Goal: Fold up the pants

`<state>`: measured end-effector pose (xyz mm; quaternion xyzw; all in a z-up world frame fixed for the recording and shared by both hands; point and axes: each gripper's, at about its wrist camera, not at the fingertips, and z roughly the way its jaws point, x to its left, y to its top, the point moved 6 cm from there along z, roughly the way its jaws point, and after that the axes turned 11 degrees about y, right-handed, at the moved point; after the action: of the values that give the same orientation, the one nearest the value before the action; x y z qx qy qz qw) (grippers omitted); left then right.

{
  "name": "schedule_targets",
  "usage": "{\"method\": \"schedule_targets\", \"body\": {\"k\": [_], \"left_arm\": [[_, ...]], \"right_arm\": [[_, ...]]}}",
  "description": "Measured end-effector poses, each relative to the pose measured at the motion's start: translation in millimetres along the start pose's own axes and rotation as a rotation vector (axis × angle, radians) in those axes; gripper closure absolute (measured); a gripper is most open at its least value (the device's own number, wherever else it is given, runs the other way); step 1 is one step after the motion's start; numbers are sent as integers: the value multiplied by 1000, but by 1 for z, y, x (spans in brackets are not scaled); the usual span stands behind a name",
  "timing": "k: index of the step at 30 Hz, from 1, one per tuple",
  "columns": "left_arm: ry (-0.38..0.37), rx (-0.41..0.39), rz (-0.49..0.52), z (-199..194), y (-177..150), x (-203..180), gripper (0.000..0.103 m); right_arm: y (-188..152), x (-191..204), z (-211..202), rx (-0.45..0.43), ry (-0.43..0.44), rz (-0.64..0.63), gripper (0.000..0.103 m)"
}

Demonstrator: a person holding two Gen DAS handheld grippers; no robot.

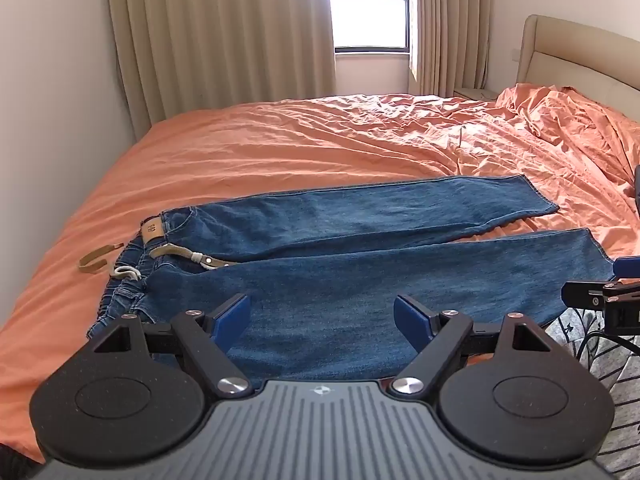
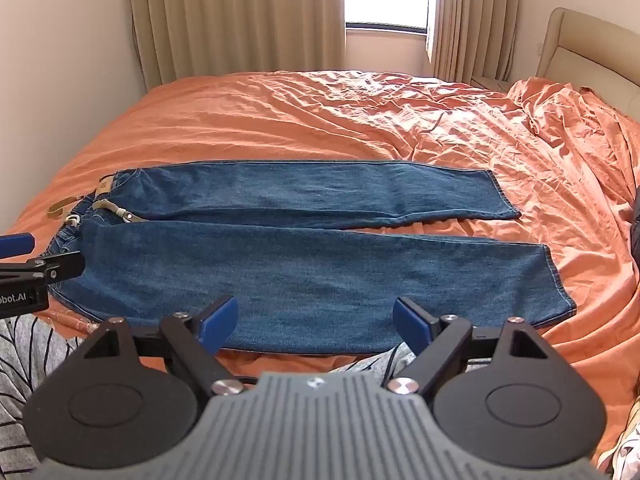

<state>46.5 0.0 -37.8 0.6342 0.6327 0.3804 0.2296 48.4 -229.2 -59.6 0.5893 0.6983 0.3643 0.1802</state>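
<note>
Blue jeans (image 1: pixel 360 248) (image 2: pixel 304 248) lie flat on the orange bed, waistband to the left, both legs stretched to the right and slightly apart. A tan belt (image 1: pixel 188 256) (image 2: pixel 116 210) trails from the waistband. My left gripper (image 1: pixel 322 320) hovers open over the near leg close to the waistband, nothing between its blue pads. My right gripper (image 2: pixel 314 322) hovers open above the near leg's lower edge, also with nothing in it. Each gripper shows at the edge of the other's view: the right gripper (image 1: pixel 600 292), the left gripper (image 2: pixel 28 268).
The orange sheet (image 1: pixel 320 140) (image 2: pixel 360 120) is wrinkled and bunched toward the right by the beige headboard (image 1: pixel 576 52). Curtains (image 1: pixel 224 32) and a window (image 1: pixel 368 4) stand behind the bed. A person's striped clothing (image 2: pixel 24 352) shows at the near edge.
</note>
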Motion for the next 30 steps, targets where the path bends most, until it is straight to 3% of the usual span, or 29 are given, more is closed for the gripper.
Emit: {"method": "schedule_targets", "body": {"k": [30], "left_arm": [[-2,7,0,0,0,0,8]], "right_arm": [[-1,0,1,15,-4,5,22]]}}
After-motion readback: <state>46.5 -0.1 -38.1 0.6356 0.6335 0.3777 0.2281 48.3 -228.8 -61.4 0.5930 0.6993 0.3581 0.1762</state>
